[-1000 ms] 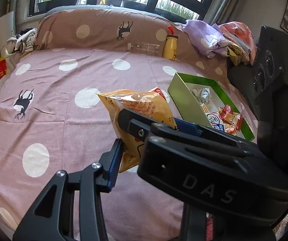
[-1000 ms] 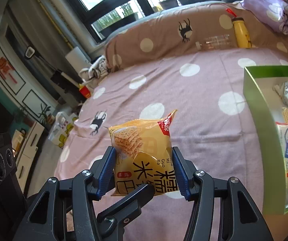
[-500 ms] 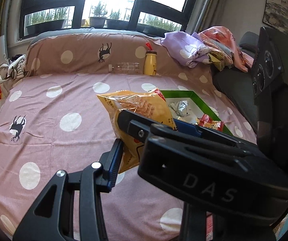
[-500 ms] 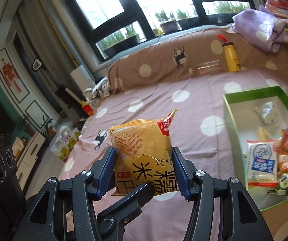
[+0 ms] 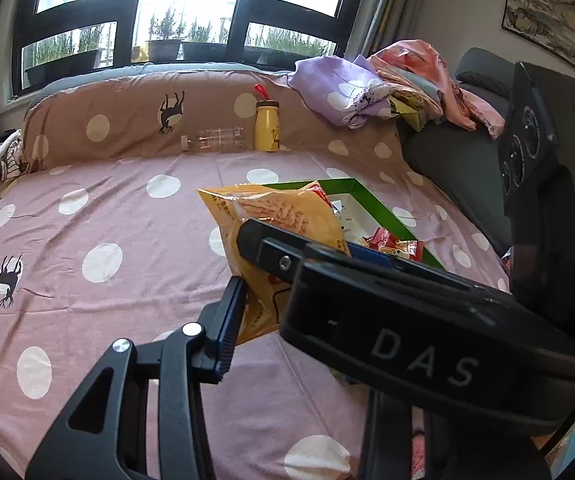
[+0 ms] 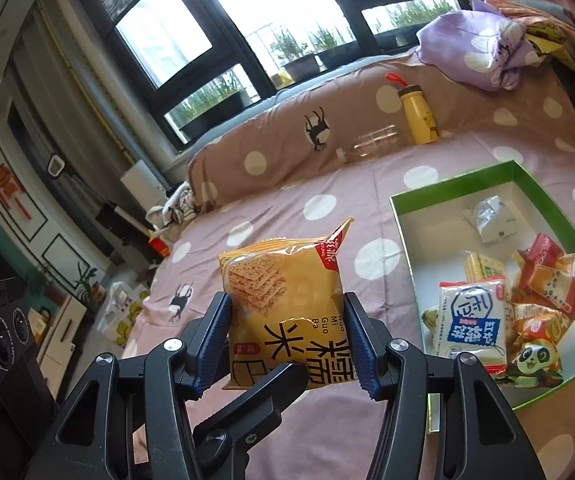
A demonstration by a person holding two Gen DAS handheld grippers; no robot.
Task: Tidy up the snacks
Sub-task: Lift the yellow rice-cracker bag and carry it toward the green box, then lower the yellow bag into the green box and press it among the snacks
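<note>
- In the right wrist view, the right gripper [image 6: 287,332] sits at lower centre, its two blue-padded fingers [image 6: 215,340] pressed against both sides of a yellow snack bag [image 6: 287,300], which is held upright in the air above the bed [image 6: 287,200].
- In the left wrist view, the same bag [image 5: 271,232] shows at centre, with the right gripper's black body crossing in front of it. The left gripper [image 5: 247,320] shows only one blue-padded finger [image 5: 229,328] beside the bag; I cannot tell how far it is open.
- One green box [image 6: 403,248] lies at the right of the frame, beside the bag, with about seven small packets inside.
- One yellow bottle [image 6: 419,120] stands and one clear bottle [image 6: 371,146] lies at upper centre.
- The bag is glossy yellow, puffed, with a picture of stacked crackers, a red corner and large black Chinese characters.
</note>
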